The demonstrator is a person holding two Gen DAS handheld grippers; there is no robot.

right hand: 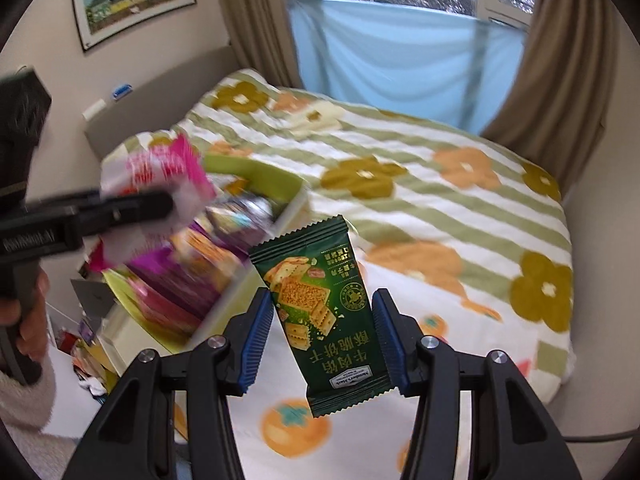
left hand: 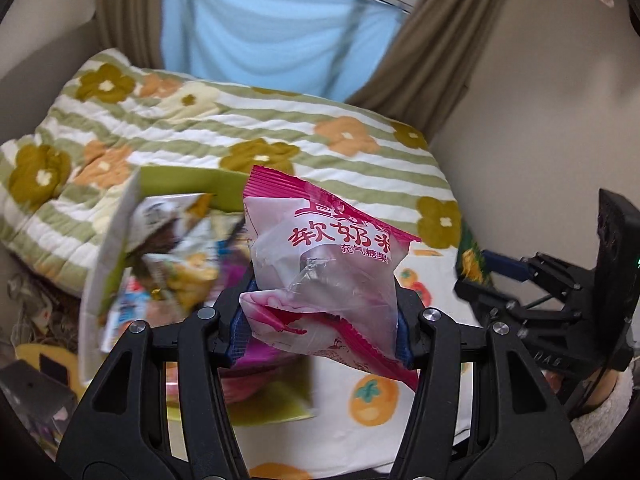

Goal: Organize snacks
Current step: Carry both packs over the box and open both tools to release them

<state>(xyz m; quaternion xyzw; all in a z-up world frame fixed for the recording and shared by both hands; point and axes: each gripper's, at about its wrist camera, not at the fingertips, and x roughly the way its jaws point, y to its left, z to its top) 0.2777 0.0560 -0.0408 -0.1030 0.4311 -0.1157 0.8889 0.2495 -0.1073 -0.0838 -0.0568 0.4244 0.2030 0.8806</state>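
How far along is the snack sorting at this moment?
Partly done: the green-lined box on the bed already holds several packets. In hand: the left gripper grips a pink candy bag near the box; the right gripper holds a green cracker packet. Both remain to be placed.

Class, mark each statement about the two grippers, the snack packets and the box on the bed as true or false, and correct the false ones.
1. The left gripper holds a pink and white packet. True.
2. The right gripper is empty. False: a green cracker packet sits between its fingers.
3. The green box on the bed already contains snacks. True.
4. The bed cover is plain blue. False: it is green-and-white striped with flowers.
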